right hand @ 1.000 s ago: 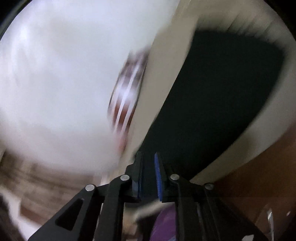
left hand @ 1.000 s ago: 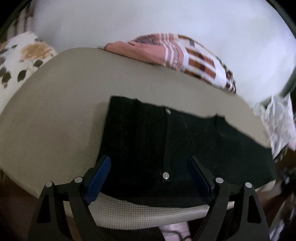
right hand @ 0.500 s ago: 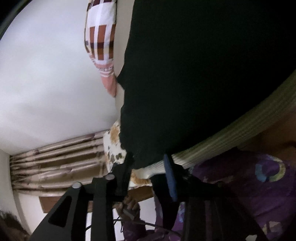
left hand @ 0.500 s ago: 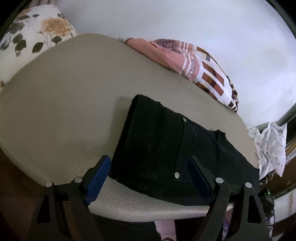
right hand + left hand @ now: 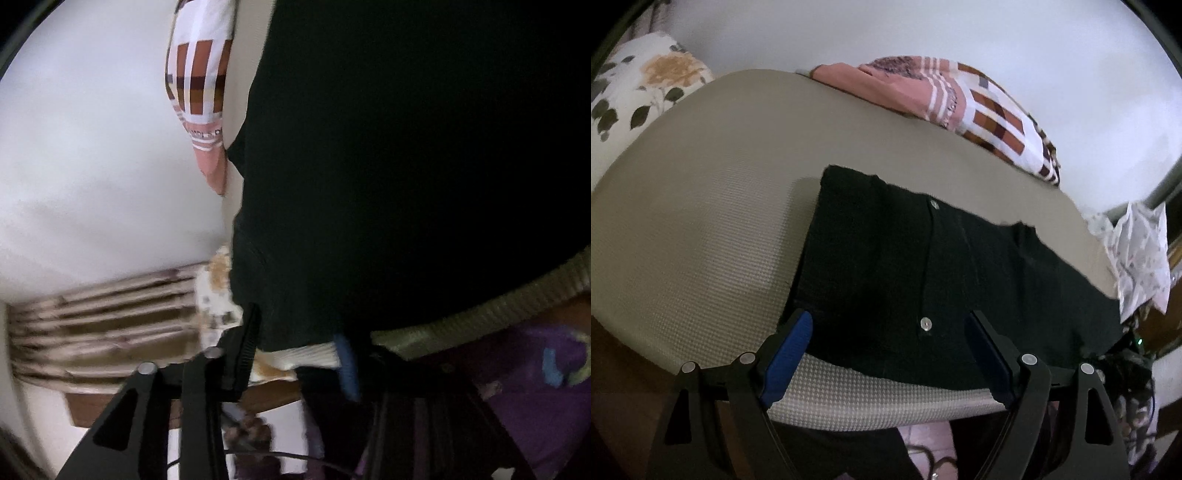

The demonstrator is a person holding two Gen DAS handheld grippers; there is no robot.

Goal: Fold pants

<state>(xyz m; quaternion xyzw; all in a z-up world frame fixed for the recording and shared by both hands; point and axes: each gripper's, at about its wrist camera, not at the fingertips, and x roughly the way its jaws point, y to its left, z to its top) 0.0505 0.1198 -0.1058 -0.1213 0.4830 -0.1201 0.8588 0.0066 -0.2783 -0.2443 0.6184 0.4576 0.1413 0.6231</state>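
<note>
Black pants (image 5: pixel 923 277) lie flat on a beige mattress (image 5: pixel 701 221), with silver rivets showing down the middle. My left gripper (image 5: pixel 889 317) hovers open over the near edge of the pants, its blue pads (image 5: pixel 790 347) wide apart and holding nothing. In the right wrist view the pants (image 5: pixel 406 166) fill the upper right. My right gripper (image 5: pixel 299 339) sits at their lower edge, jaws closing with a fold of black fabric between them. The pads still stand apart in this blurred frame.
A pink and brown checked blanket (image 5: pixel 960 99) lies along the mattress's far edge against a white wall. A floral pillow (image 5: pixel 646 85) sits far left and a pale patterned cloth (image 5: pixel 1141 251) at right. A person's purple garment (image 5: pixel 535 369) and striped curtains (image 5: pixel 103 314) show nearby.
My right gripper swung in from a blurred sweep to the pants' edge, its jaws going from nearly shut to apart around the fabric. The left view shifted briefly and returned.
</note>
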